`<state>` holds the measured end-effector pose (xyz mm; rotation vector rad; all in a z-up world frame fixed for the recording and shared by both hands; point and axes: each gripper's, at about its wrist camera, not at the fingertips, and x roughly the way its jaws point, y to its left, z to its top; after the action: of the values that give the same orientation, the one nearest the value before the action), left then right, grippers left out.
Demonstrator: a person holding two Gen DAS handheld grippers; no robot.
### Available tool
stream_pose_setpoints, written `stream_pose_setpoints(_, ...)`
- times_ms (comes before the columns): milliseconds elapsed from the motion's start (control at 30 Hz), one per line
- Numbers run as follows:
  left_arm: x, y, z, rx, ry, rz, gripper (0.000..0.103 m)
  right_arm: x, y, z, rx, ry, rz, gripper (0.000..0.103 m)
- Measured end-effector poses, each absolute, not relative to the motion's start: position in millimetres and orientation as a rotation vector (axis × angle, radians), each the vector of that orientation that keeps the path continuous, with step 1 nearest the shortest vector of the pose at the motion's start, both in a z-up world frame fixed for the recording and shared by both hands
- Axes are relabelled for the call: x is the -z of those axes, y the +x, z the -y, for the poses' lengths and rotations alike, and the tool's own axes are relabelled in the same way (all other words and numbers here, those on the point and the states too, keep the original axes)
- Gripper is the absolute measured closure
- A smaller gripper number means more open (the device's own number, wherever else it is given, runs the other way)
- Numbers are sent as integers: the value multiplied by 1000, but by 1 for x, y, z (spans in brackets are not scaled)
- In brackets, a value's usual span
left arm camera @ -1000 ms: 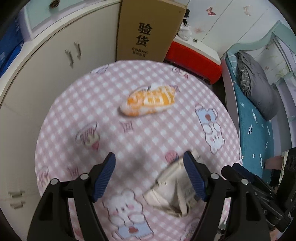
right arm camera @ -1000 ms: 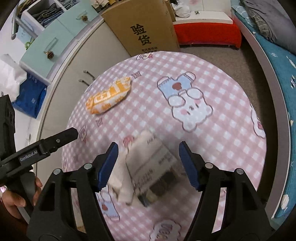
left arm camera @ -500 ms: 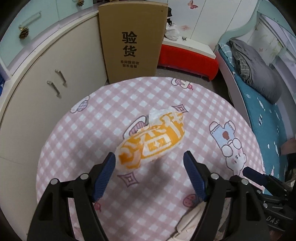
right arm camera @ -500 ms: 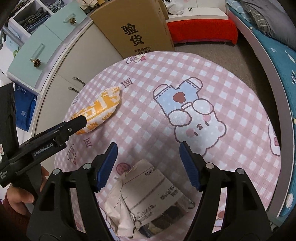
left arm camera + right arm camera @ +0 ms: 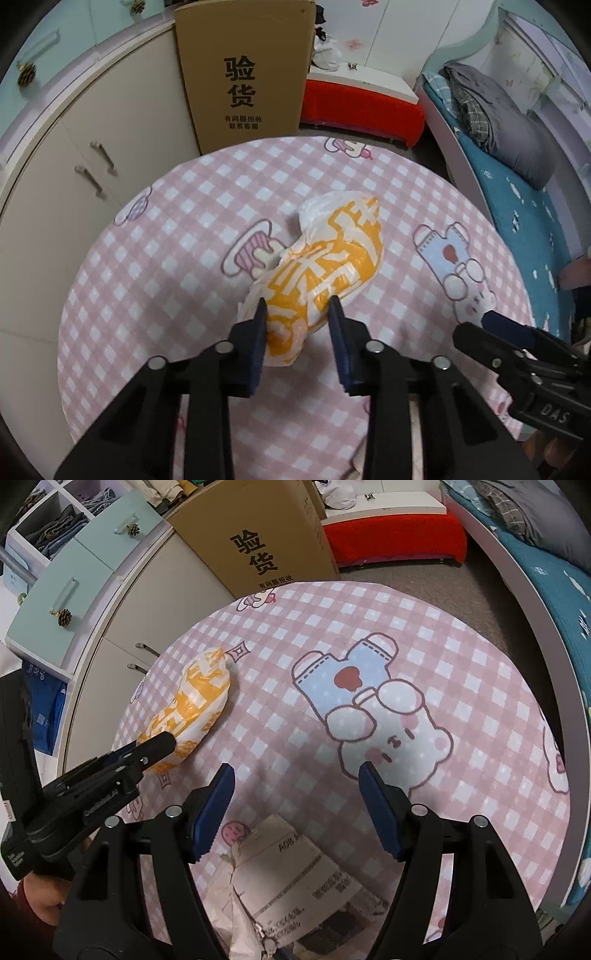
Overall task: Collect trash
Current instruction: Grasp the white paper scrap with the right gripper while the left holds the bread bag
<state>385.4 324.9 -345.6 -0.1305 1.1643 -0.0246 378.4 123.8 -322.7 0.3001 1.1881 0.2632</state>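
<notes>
**Left tool clamping the orange bag, right tool standing open over the paper**

The left tool (image 5: 297, 314) is pinching the near end of the orange-and-white plastic bag (image 5: 325, 269), its blue pads (image 5: 258, 332) having just been closing and now pressing into the crinkled plastic from both sides. The bag is lying on the round counter (image 5: 184, 229) under a pink checked cloth with cartoon bears, its far knotted end pointing toward the cardboard box (image 5: 243, 70). In the right wrist view the same tool (image 5: 155, 744) is reaching in from the left and sitting on the bag's (image 5: 199, 701) lower end.

The right tool (image 5: 295, 801) is holding its jaws wide apart with nothing between the pads; bare cloth is showing between them. Just below it, toward the near edge of the counter (image 5: 461, 672), a crumpled printed paper package (image 5: 295, 882) is lying flat.

Beyond the counter the box is standing against a cream cabinet (image 5: 122, 125), a red bench (image 5: 365, 107) is sitting behind it, and a bed with teal bedding (image 5: 524, 206) is running along the right.
</notes>
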Motion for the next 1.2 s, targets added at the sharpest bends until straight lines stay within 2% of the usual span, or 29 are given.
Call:
stream_pose_setpoints(367,306,294,-327,-23,-236,-1167,76,305,317,-131,-298,253,-1255,31)
stream_pose_setpoints(533,307,254,-327,-64,-257,-1199,76,310,288,-140,-311,213,-1305,31)
stream_pose_setpoints(833,311,227,-325,-75,-243,-1229,76,341,264,-169,-329,63,-1384,33)
stream_pose_setpoints(867,311,225,-325,-78,-242,-1232,76,341,263,-171,-328,37,-1381,38)
stream_pose_setpoints(900,312,224,-324,-78,-244,-1234,76,340,262,-171,-340,21,-1368,50)
stream_pose_setpoints(933,311,223,-324,-76,-248,-1235,76,338,261,-173,-365,8,-1358,56)
stream_pose_setpoints(967,311,223,-322,-74,-248,-1235,76,337,261,-174,-380,-13,-1355,70)
stream_pose_setpoints(1000,310,223,-321,-73,-247,-1236,76,337,262,-175,-392,-27,-1360,80)
stream_pose_setpoints(1100,306,226,-315,-60,-259,-1235,76,338,263,-172,-427,-33,-1367,87)
stream_pose_setpoints(1200,296,229,-308,-46,-257,-1215,76,329,262,-158,-441,17,-1352,90)
